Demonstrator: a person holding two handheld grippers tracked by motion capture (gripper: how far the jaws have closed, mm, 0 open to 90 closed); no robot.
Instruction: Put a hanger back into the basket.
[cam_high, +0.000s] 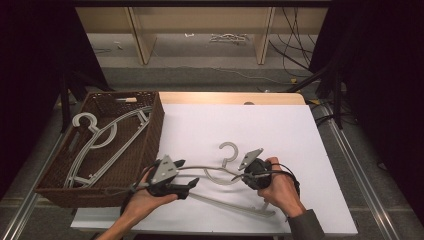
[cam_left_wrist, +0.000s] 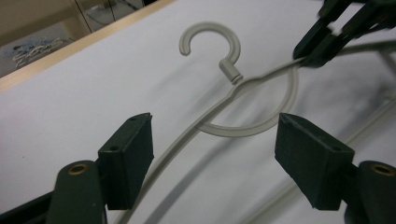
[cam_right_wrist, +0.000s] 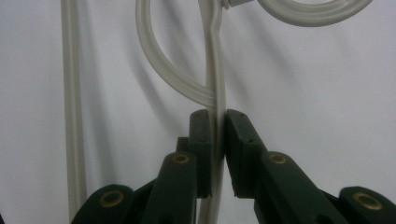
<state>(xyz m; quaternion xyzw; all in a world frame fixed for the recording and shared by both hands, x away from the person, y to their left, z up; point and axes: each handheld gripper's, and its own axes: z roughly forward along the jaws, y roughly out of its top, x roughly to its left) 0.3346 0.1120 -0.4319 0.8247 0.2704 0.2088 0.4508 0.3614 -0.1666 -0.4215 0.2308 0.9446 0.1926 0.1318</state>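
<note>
1. Grey plastic coat hanger (cam_high: 220, 172): on the white desk (cam_high: 280, 130), near its front edge, between the two hands. Hook points toward the far side; one shoulder looks raised off the surface, w/ a shadow under it in the left gripper view.
2. Right gripper (cam_high: 248, 175): black fingers clamped on the hanger's thin shoulder rod, just below the neck. In the right gripper view (cam_right_wrist: 215, 128) the rod runs straight up between the pads, both pads pressed on it, no gap.
3. Right hand (cam_high: 280, 190): enters from the bottom edge, dark sleeve at the wrist, palm wrapped over the gripper body. Gripper points left, toward the other hand; grey three-cornered plate on top, tilted.
4. Left gripper (cam_high: 192, 175): fingers stand wide, one each side of the hanger's other shoulder rod. In the left gripper view (cam_left_wrist: 215, 158) the rod passes close by the left pad; the right pad is well apart from it. No squeeze visible.
5. Left hand (cam_high: 145, 197): forearm rises from the bottom edge, angled right; gripper held about level, aimed right along the desk.
6. Brown woven basket (cam_high: 150, 145): at the desk's left side, just beside the left hand. Holds other grey hangers (cam_high: 100, 145), lying flat.
7. Both grippers face each other across the hanger's neck, near but apart.
</note>
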